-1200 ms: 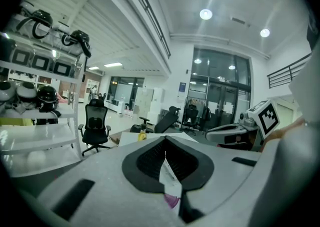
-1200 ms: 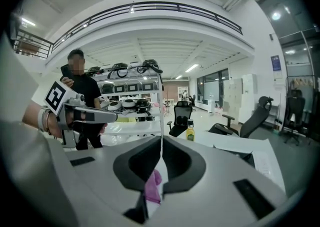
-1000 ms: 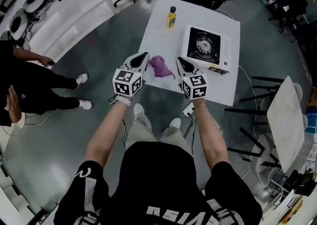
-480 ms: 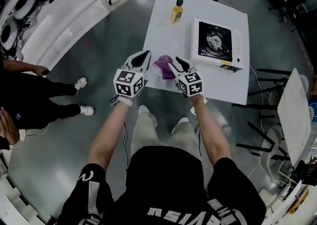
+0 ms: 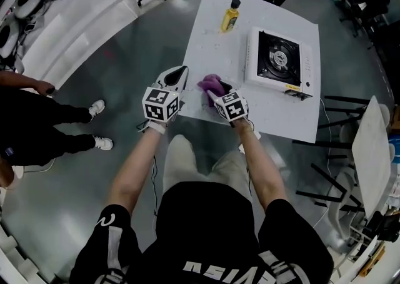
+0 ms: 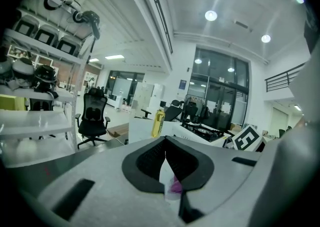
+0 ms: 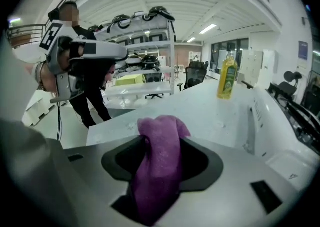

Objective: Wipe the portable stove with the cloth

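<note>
Cloth (image 5: 209, 81), purple and bunched, lies on the white tabletop (image 5: 275, 114), well left of the portable stove (image 5: 279, 59). The right hand-held gripper (image 5: 217, 89) straddles it, its jaws just opened wide, not pinching. The left hand-held gripper (image 5: 180, 71), farther from the stove, is closed and empty.

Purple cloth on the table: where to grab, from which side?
Grip the raised bunched peak of the cloth, from above at the near edge of the table: it stands up off the flat top. The right gripper, jaws just opened, straddles it.
</note>
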Demonstrator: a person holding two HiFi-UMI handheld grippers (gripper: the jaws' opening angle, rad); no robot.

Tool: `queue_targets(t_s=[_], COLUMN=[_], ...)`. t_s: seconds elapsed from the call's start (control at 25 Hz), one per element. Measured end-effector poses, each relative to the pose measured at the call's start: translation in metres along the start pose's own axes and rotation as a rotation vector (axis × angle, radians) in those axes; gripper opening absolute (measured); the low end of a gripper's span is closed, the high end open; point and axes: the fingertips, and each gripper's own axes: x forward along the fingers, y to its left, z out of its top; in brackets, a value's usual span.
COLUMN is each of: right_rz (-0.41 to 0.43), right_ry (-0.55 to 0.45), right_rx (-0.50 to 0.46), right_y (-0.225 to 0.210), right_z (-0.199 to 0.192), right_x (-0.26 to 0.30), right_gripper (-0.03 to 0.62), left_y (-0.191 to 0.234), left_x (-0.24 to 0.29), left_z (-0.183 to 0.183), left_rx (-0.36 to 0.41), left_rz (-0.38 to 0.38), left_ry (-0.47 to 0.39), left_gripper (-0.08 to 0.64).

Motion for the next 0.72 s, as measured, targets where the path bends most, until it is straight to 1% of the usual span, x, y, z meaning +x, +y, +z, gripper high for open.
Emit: queue_targets(t_s=[0.04, 0.08, 0.16, 0.28, 0.4, 0.6, 0.72], right_rz=[0.008, 0.017, 0.037, 0.047, 0.041, 0.009, -0.014], right_ry=[0.013, 0.015, 0.0, -0.028, -0.068, -0.141, -0.184], right_rx=[-0.003, 0.0, 0.016, 0.03, 0.045, 0.062, 0.075], right_y=[0.001, 0.002, 0.004, 0.004, -0.003, -0.026, -0.039], right_z=[-0.003, -0.003, 0.003, 0.02, 0.048, 0.097, 0.117], right_x=[0.002, 0.002, -0.002, -0.024, -0.062, -0.143, -0.187], right_gripper=[0.183, 0.128, 0.109, 0.106, 0.106, 0.106, 0.106], left_y=[0.0, -0.001, -0.004, -0.014, -0.031, -0.078, -0.111], left_x=[0.002, 0.004, 0.005, 0.002, -0.002, -0.009, -0.013], left_z=[0.0, 0.002, 0.009, 0.027, 0.058, 0.116, 0.139], left_rx=[0.002, 0.004, 0.008, 0.011, 0.017, 0.037, 0.053], left_rz=[0.0, -0.001, 0.0, 0.005, 0.01, 0.002, -0.026], left_ry=[-0.003, -0.005, -0.009, -0.006, -0.009, -0.017, -0.012], left_gripper=[0.009, 0.009, 0.009, 0.009, 0.009, 0.009, 0.009])
